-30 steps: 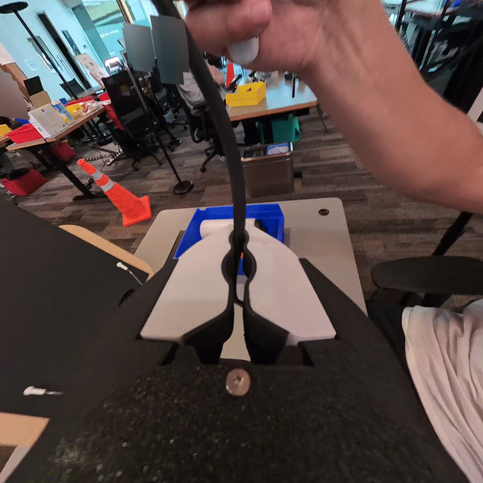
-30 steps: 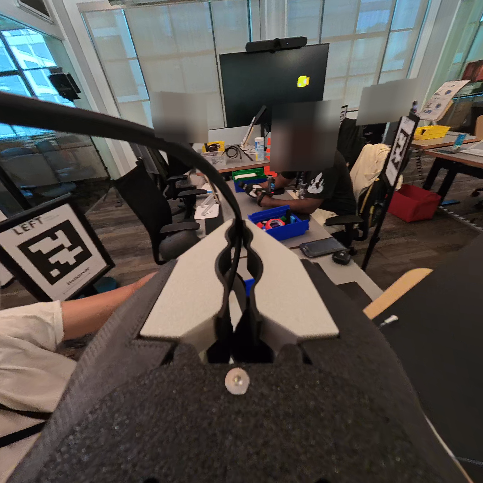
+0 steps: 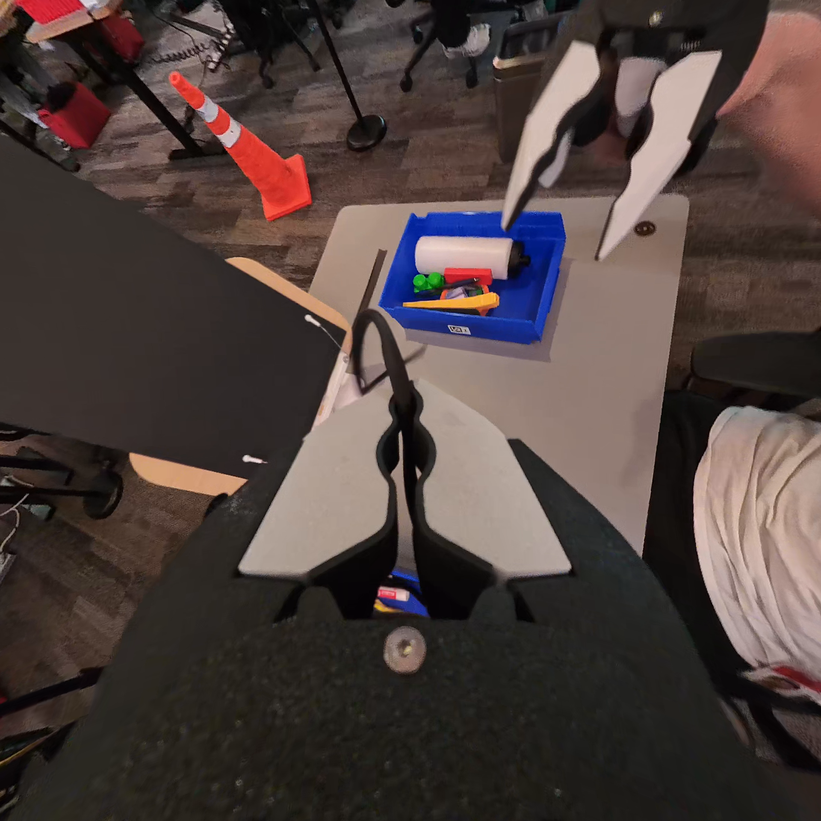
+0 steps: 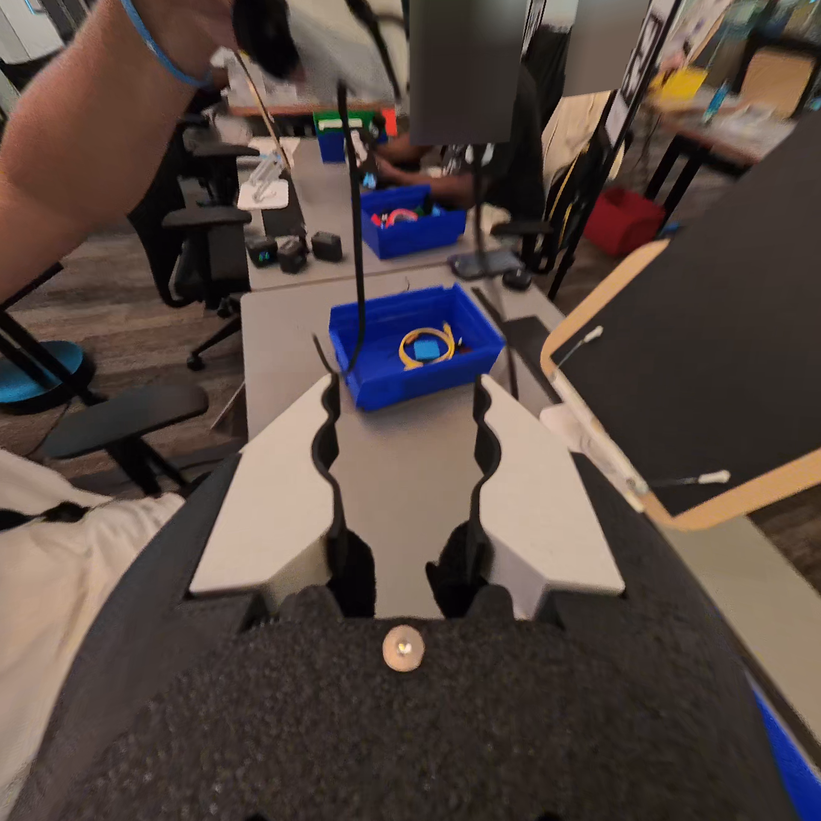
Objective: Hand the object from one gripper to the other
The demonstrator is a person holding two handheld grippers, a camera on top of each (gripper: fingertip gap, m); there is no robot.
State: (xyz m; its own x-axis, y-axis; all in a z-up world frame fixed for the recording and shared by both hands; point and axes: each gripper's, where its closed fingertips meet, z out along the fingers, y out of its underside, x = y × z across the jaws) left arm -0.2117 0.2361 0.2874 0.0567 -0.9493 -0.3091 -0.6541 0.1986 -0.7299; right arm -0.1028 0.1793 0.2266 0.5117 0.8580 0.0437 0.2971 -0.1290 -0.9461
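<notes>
Handover check, both wrist views. A second ago both grippers were clamped on the black strap; now only the left gripper point(image 3: 405, 402) pinches it, fingers pressed together on the strap point(image 3: 386, 351), which arcs up out of the fingertips and droops over to the left. The right gripper point(image 4: 403, 386) has let go: its fingers stand wide apart with nothing but grey table point(image 4: 284, 337) showing between them, and the left wrist view confirms it, with the right gripper point(image 3: 555, 240) hanging open, well apart from the strap, above the blue bin point(image 3: 471, 331) of a white bottle point(image 3: 462, 255) and small coloured parts. In the right wrist view the strap point(image 4: 355, 213) hangs as a thin dark line from the upper frame, in front of a second blue bin point(image 4: 413, 386) holding a yellow cable point(image 4: 426, 348); its upper end, near the person's forearm point(image 4: 84, 146), is blurred, so the grip itself cannot be read there. Judgement: the transfer from right to left looks complete, with the strap carried by one gripper only. The remaining risk is a shallow hold: a limp strap pinched near the tips could slide out if swung.
</notes>
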